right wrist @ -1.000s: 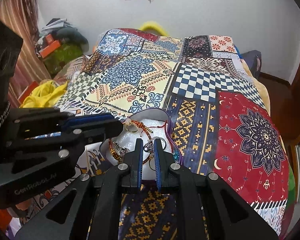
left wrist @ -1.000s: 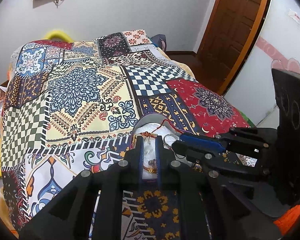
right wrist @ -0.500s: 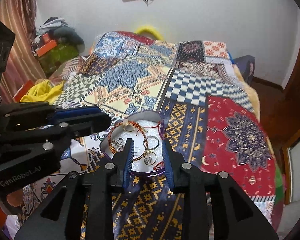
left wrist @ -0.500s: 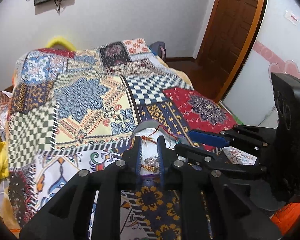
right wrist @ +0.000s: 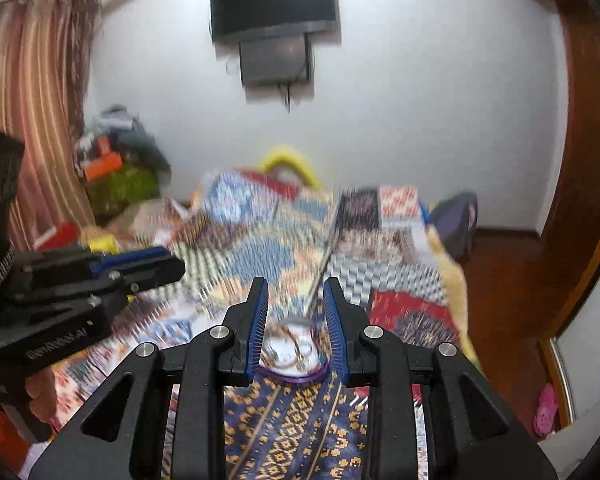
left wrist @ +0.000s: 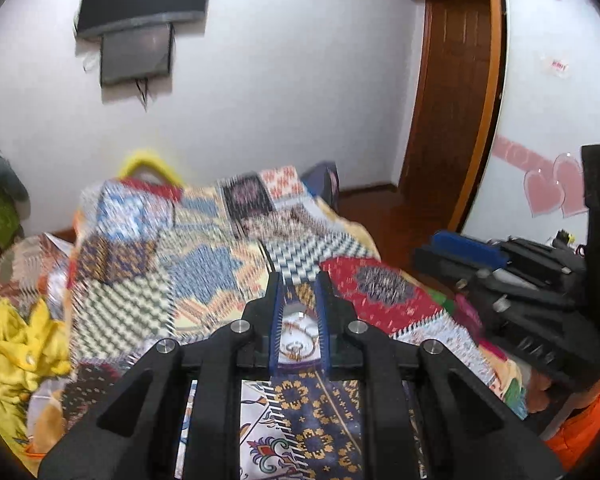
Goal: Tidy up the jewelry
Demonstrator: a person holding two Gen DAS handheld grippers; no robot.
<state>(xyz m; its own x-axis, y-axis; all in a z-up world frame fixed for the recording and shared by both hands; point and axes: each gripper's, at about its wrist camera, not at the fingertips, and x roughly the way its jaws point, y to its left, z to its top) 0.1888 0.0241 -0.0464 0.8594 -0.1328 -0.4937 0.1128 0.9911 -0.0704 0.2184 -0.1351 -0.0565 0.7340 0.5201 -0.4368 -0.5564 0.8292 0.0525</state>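
A shallow round white dish with a purple rim (right wrist: 296, 374), holding metal rings and a red-orange cord bracelet (right wrist: 290, 344), sits on the patchwork-patterned bedspread (left wrist: 204, 272). Both views are motion-blurred. The right gripper (right wrist: 296, 328) hangs above the dish, fingers apart and empty. The left gripper (left wrist: 300, 320) frames it too, fingers apart with nothing between them. The jewelry looks gathered; any further move calls for a steady descent onto one piece.
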